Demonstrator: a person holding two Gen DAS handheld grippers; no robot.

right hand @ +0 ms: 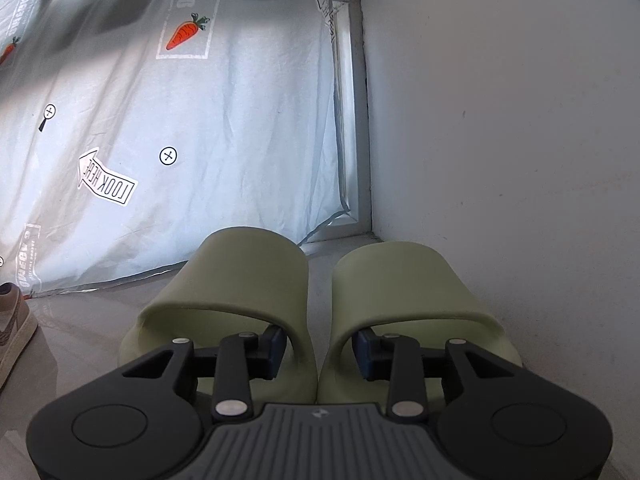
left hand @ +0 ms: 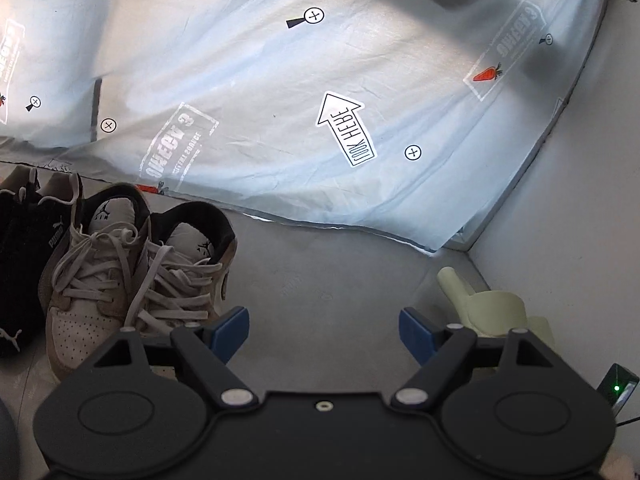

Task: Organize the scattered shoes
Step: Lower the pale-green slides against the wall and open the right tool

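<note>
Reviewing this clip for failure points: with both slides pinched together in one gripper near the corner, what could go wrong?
1. The right gripper holds both green slides only by their inner strap edges; one could slip free.
2. The wall is close and could catch the outer slide.
3. The open left gripper hovers beside the tan sneakers and could nudge them.

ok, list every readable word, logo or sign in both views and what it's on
"LOOK HERE": arrow sticker on the pale blue printed sheet, upside down.
"PUMA": side of the black suede sneaker, plus a cat logo on its toe.
Jumpman logo: tongues of the beige laced sneakers.
White stamp text beside the orange carrot print: mirrored, unreadable.
Green slides: none.
</note>
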